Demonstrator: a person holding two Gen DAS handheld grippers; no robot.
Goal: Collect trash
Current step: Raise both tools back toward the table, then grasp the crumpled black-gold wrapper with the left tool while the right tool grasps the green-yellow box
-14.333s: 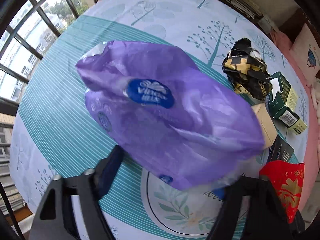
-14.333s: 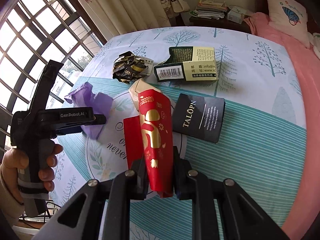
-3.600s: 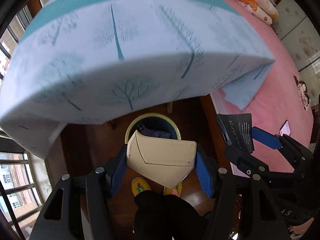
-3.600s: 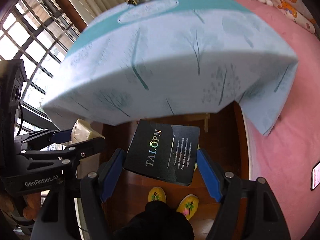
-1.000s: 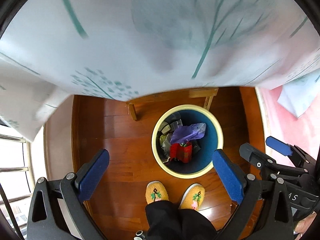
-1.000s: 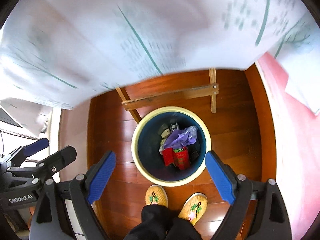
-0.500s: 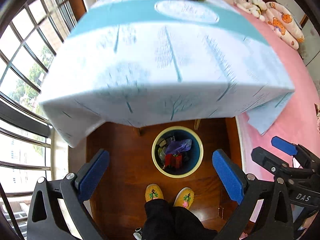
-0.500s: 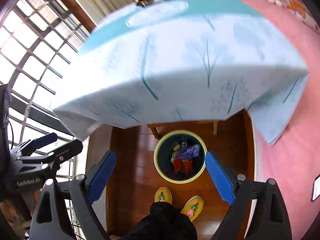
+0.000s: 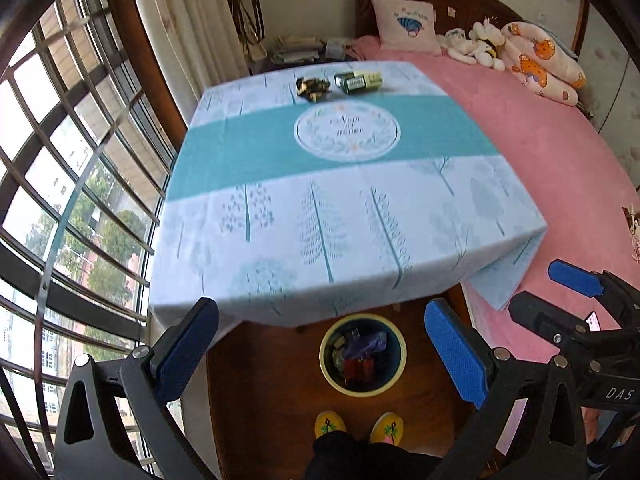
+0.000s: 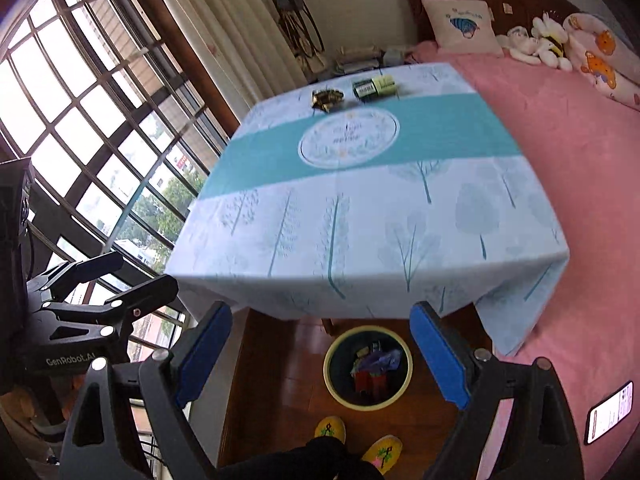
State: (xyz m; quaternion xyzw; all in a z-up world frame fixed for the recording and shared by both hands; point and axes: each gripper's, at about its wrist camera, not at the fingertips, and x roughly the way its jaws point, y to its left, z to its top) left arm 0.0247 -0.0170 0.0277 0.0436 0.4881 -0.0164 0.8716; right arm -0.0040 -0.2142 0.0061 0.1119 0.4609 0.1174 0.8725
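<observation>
A crumpled black-and-gold wrapper (image 9: pixel 313 87) (image 10: pixel 327 99) and a green-and-yellow box (image 9: pixel 358 80) (image 10: pixel 375 87) lie at the far edge of the table (image 9: pixel 280 168) (image 10: pixel 440 152). A blue bin with a yellow rim (image 9: pixel 332 376) (image 10: pixel 334 384) stands on the floor at the table's near edge, holding purple, red and other trash. My left gripper (image 9: pixel 322 354) is open and empty, held above the bin. My right gripper (image 10: pixel 320 354) is open and empty, beside the left one.
A pink bed (image 9: pixel 552 152) with pillows and plush toys runs along the table's right side. Windows (image 9: pixel 60 160) fill the left. A phone (image 10: pixel 608 412) lies on the bed. The person's yellow slippers (image 9: pixel 330 424) stand on the wood floor before the bin.
Both grippers have risen and tilted up from over the bin; the whole tabletop and its far items have come into view. Both stay open and empty.
</observation>
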